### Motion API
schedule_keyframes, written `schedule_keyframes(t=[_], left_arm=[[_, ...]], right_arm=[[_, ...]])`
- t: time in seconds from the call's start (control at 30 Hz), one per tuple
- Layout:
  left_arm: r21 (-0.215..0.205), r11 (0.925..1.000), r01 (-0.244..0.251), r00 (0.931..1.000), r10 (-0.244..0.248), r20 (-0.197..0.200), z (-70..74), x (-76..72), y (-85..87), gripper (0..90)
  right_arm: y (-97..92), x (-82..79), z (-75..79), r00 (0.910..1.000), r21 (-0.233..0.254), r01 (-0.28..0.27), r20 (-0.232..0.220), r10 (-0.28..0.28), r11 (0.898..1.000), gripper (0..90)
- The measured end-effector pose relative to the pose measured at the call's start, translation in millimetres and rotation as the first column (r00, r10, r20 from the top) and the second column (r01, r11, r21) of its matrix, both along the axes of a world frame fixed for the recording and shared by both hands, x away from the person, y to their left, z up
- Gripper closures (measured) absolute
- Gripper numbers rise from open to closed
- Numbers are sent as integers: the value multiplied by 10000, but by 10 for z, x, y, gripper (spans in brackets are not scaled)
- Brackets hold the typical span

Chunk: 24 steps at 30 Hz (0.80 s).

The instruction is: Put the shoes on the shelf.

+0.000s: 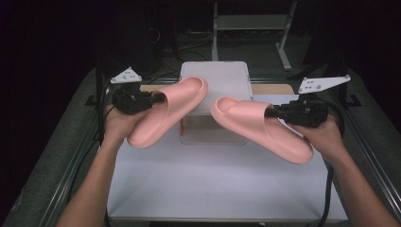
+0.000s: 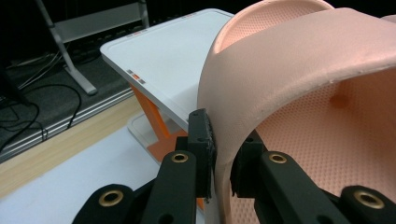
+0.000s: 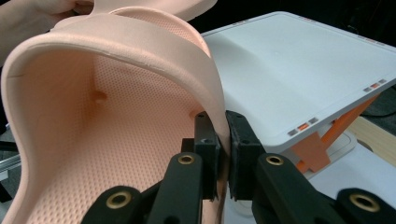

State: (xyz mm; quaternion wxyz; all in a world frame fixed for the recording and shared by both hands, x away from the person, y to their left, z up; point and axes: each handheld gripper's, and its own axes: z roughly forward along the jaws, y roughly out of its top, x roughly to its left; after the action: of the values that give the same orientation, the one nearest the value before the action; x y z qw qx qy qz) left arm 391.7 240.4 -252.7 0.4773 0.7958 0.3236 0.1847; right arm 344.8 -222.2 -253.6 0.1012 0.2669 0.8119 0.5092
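Jaws of the left gripper (image 2: 219,156) pinch the edge of one pink slide's (image 1: 165,111) strap, one pad outside and one inside; the right gripper (image 3: 224,154) clamps the strap edge of the second pink slide (image 1: 260,127) the same way. Both shoes hang clear of the table (image 1: 208,184) at mid-frame in the high view, toes angled toward each other and toward the white box (image 1: 215,80) with orange supports at upper centre. Picking up looks done; setting the pair down, likely on or by that box, seems left. Each slide is soft moulded foam with a dimpled footbed, a broad arched strap and a thick sole.
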Motion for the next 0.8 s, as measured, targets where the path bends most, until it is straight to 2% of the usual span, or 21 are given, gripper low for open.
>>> schedule_keyframes(t=[0.3, 0.67, 0.8], left_arm=[[123, 9998, -133, 9998, 134, -120, 89, 199, -58, 808], [182, 9993, -340, 9993, 343, -177, 141, 352, -69, 808], [239, 9989, -414, 9989, 419, -223, 158, 401, -79, 808]], right_arm=[[65, 242, 29, 9998, -51, -23, -221, 22, 10000, 836], [62, 380, 122, 9995, -90, 49, -314, -52, 9999, 836], [89, 452, 167, 9994, -260, 52, -346, -61, 9996, 836]])
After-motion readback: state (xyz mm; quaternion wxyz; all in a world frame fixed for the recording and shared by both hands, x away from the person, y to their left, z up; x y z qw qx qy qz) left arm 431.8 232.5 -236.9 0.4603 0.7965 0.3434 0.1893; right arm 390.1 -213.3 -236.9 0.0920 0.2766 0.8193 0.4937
